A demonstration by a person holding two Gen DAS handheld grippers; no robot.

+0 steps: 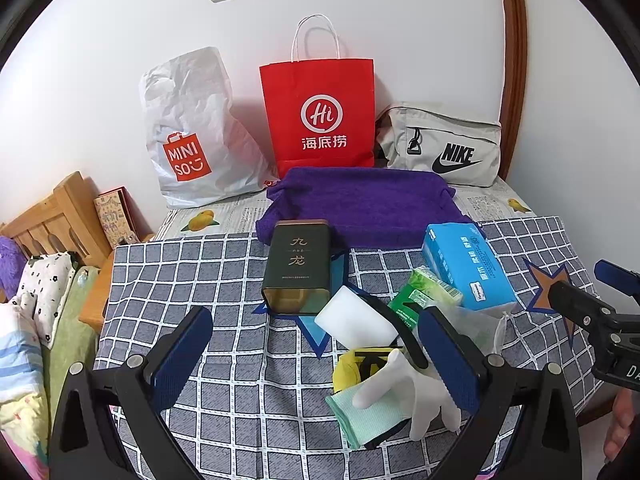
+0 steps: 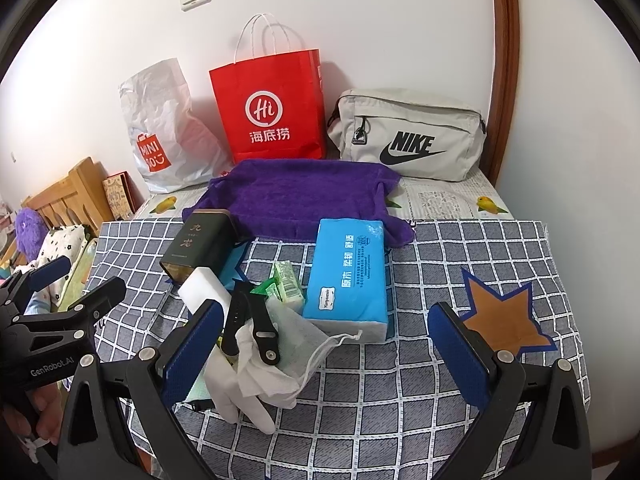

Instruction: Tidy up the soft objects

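From the left wrist view, my left gripper (image 1: 316, 360) stood wide open above the checked cloth (image 1: 192, 280) on the counter, with nothing between its blue pads. Its right finger (image 1: 448, 360) hung over the pile of soft things: a white glove (image 1: 404, 388) lay on a green cloth (image 1: 360, 416), with something yellow (image 1: 346, 372) just behind them. A white sponge (image 1: 356, 320) sat beside the dark tin (image 1: 298, 268), and a green packet (image 1: 424, 292) leaned against the blue tissue pack (image 1: 468, 268). A purple towel (image 1: 360, 204) lay behind these. Against the wall stood a white bag (image 1: 192, 132), a red bag (image 1: 320, 112) and a grey pouch (image 1: 444, 144). The right gripper (image 1: 592, 304) showed at the right edge; I could not tell its opening from here.

From the right wrist view, my right gripper (image 2: 326, 348) was also spread wide and held nothing. The glove (image 2: 236, 388) lay just inside its left finger (image 2: 192, 352), under a black watch strap (image 2: 256, 324) and a white mesh drawstring pouch (image 2: 300, 344). The tissue pack (image 2: 348, 276) touched the mesh pouch, the green packet (image 2: 286, 286) lay beside it, and the sponge (image 2: 202, 288) rested against the tin (image 2: 200, 244). The towel (image 2: 300, 196) lay behind, ahead of the red bag (image 2: 272, 108), white bag (image 2: 160, 128) and grey pouch (image 2: 408, 136). The left gripper (image 2: 84, 282) appeared at the left edge with its jaws apart, a hand (image 2: 44, 416) below it.
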